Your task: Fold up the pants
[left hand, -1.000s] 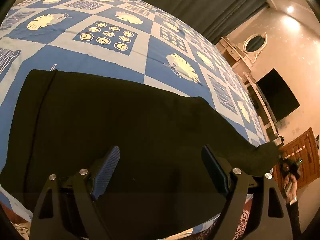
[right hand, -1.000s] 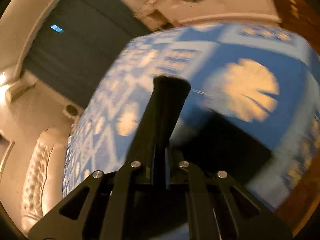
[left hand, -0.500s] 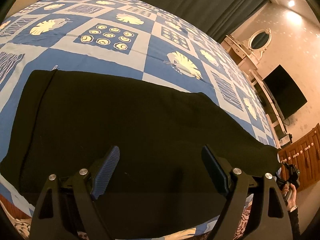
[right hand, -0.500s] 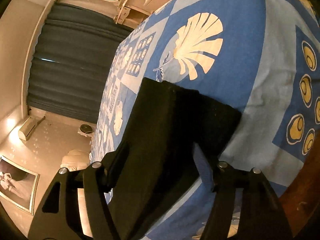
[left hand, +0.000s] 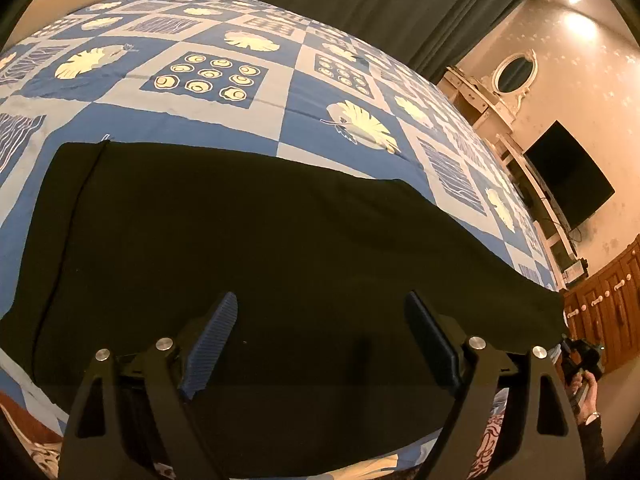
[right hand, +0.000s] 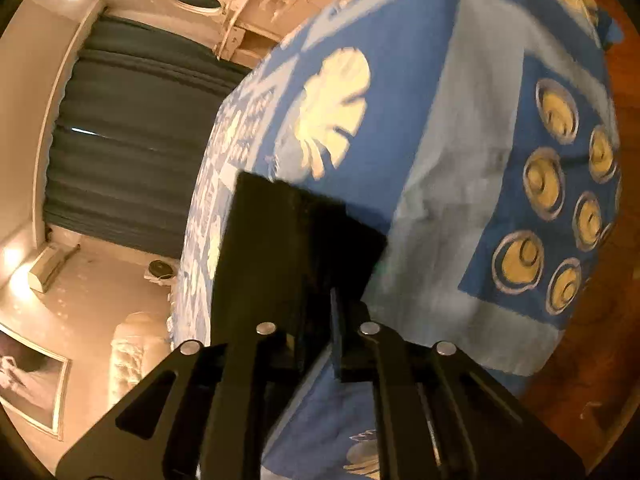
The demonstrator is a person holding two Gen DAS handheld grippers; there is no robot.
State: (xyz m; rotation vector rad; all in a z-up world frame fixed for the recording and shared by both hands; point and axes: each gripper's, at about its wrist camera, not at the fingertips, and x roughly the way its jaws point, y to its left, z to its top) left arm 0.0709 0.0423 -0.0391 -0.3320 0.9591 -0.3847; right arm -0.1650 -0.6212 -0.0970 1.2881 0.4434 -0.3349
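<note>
Black pants lie flat along the near edge of a bed with a blue patterned sheet. My left gripper is open and empty, hovering just above the middle of the pants. In the right wrist view my right gripper is shut on the hem end of the pants, close to the bed's edge. The right gripper also shows in the left wrist view, at the far right end of the pants.
Dark curtains hang behind the bed. A white dresser with an oval mirror, a wall TV and wooden cabinets stand to the right. A wooden floor lies beside the bed.
The right gripper laid the raised pant leg flat on the bed, opened, and has now shut on the hem again. The left gripper stayed open over the pants.
</note>
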